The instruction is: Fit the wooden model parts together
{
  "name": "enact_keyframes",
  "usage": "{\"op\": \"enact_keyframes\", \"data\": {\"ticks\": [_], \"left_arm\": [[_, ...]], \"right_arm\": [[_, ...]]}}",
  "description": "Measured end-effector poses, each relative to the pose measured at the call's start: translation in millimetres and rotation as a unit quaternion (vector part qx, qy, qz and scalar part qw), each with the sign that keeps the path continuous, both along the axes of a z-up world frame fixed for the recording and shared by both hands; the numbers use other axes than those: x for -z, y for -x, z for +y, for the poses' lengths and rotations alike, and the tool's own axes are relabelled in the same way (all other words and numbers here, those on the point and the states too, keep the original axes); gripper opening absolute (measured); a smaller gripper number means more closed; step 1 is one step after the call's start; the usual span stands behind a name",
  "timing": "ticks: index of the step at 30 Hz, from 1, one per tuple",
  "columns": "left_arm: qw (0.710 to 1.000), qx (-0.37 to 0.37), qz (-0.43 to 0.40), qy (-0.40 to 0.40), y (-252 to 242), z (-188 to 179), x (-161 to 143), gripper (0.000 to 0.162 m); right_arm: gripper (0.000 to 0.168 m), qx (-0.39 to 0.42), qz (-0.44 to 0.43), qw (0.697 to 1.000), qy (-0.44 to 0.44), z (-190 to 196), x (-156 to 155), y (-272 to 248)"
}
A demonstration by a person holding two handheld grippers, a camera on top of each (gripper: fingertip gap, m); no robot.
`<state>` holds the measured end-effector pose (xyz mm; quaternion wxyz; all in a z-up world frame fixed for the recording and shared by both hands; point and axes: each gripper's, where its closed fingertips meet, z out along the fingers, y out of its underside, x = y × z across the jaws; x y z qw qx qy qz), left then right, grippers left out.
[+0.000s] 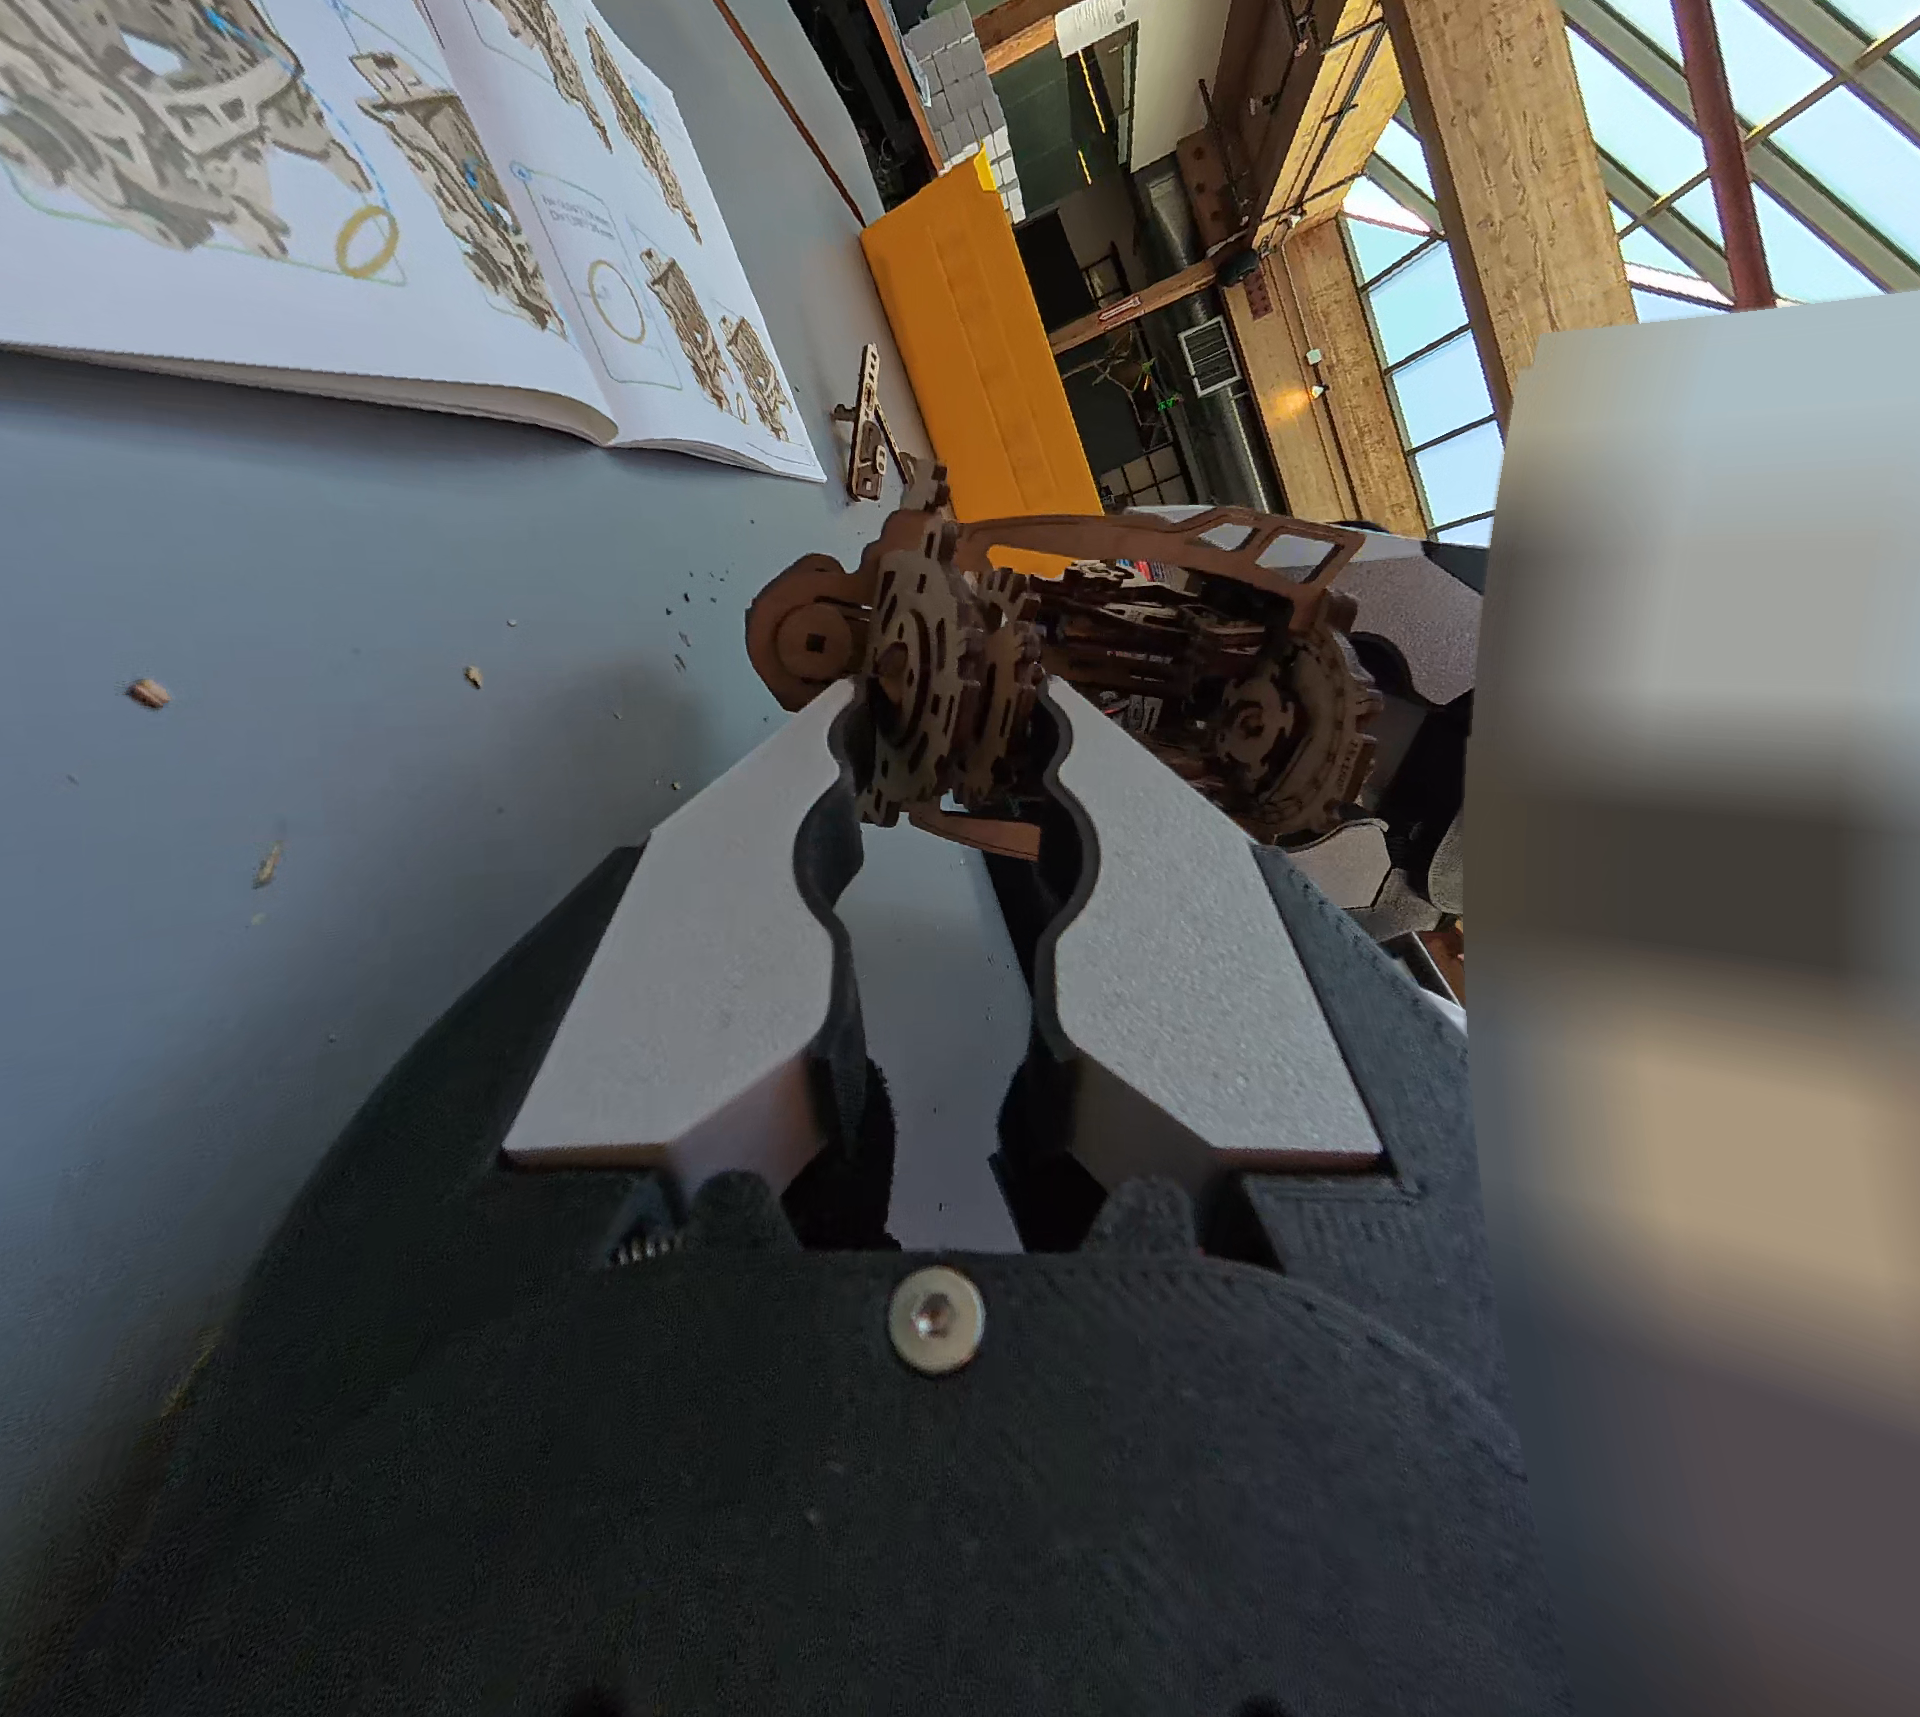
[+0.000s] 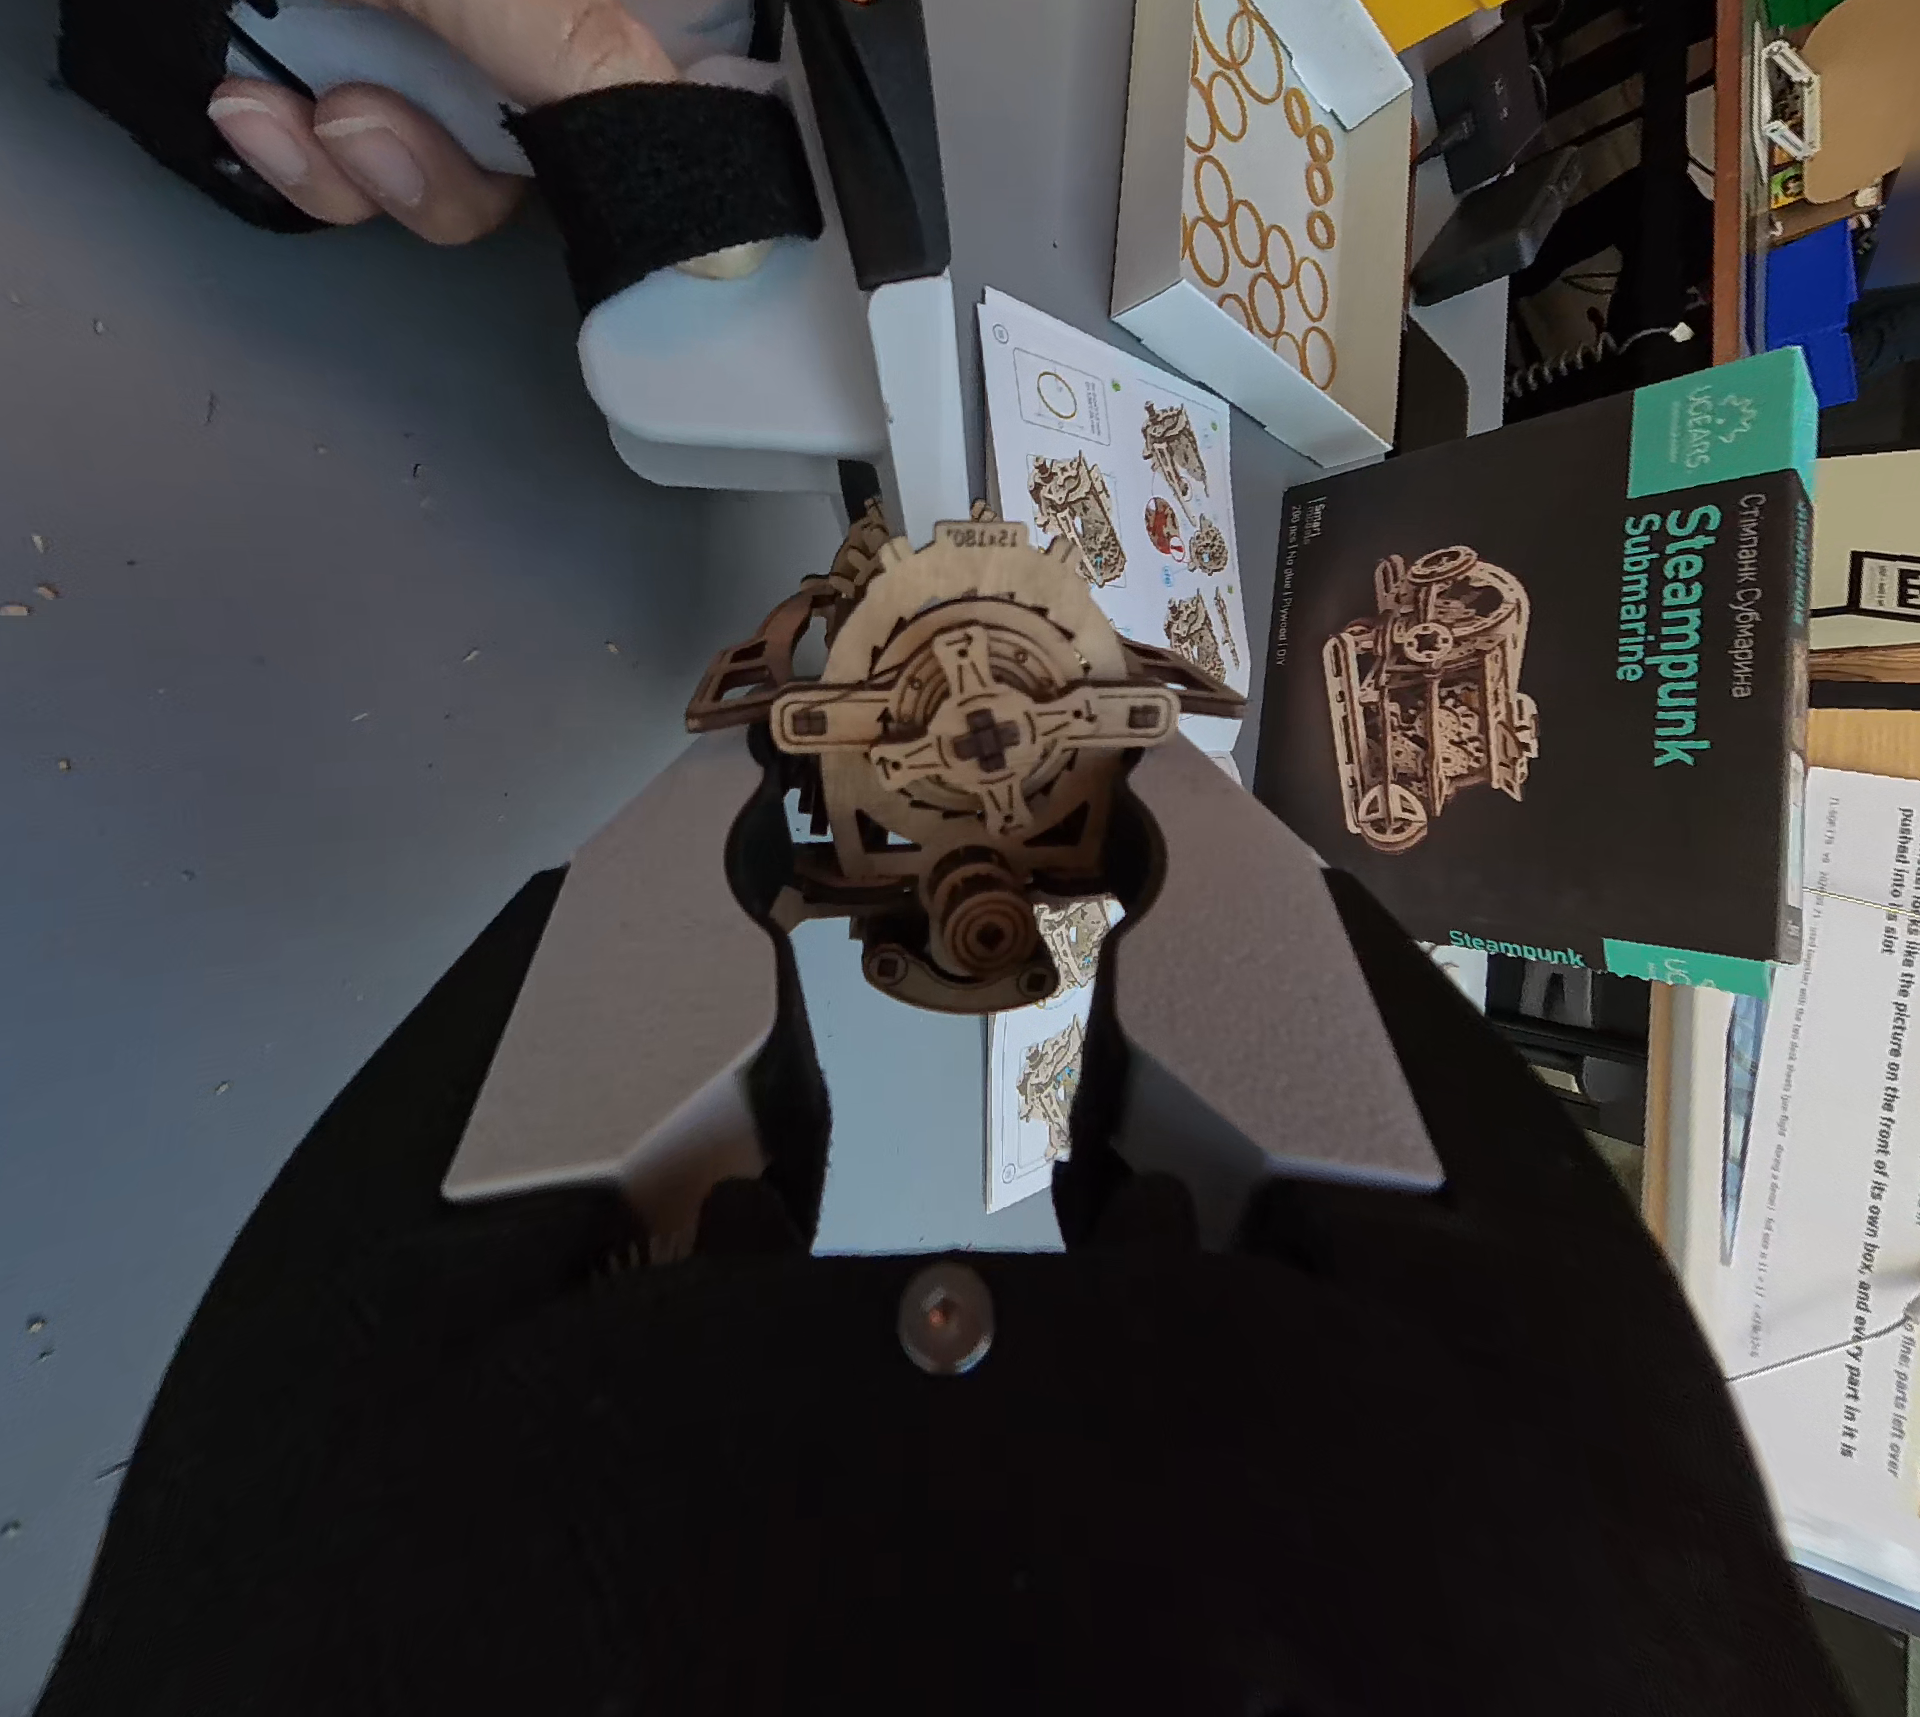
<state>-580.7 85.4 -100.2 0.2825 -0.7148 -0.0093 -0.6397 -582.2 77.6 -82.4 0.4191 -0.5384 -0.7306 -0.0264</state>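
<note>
The wooden model (image 1: 1049, 680) is a partly built laser-cut plywood assembly of stacked gears, toothed wheels and a long curved arm with cut-out windows, held up clear of the grey counter (image 1: 312, 732) with one end between each pair of jaws. From the right wrist view its near end (image 2: 961, 732) shows a pale round disc carrying a cross-shaped piece, with a small roller below it. A separate loose wooden part (image 1: 868, 431) lies flat on the counter just beside the yellow tray.

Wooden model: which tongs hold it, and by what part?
Both: left tongs clamp the wooden model at its gear end; right tongs clamp the opposite, disc-faced end.
</note>
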Motion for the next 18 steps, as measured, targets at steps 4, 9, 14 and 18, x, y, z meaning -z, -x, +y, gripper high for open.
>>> {"op": "enact_keyframes", "data": {"ticks": [4,9,14,18], "left_arm": [[0.999,0.004,-0.023,0.025,-2.0,1.0,2.9,0.028],[0.999,-0.003,-0.031,0.026,-0.7,3.0,0.0,0.027],[0.999,-0.011,-0.034,0.023,0.9,5.0,-2.3,0.028],[0.999,-0.013,-0.037,0.023,1.9,5.7,-3.0,0.027]], "right_arm": [[0.058,0.002,-0.021,1.000,0.013,-0.8,3.7,-1.2],[0.058,0.010,-0.013,0.999,0.032,1.5,0.6,0.9],[0.059,0.016,-0.005,0.999,0.034,2.2,-0.5,2.5],[0.059,0.018,0.002,0.999,0.037,2.9,-1.2,3.5]]}}
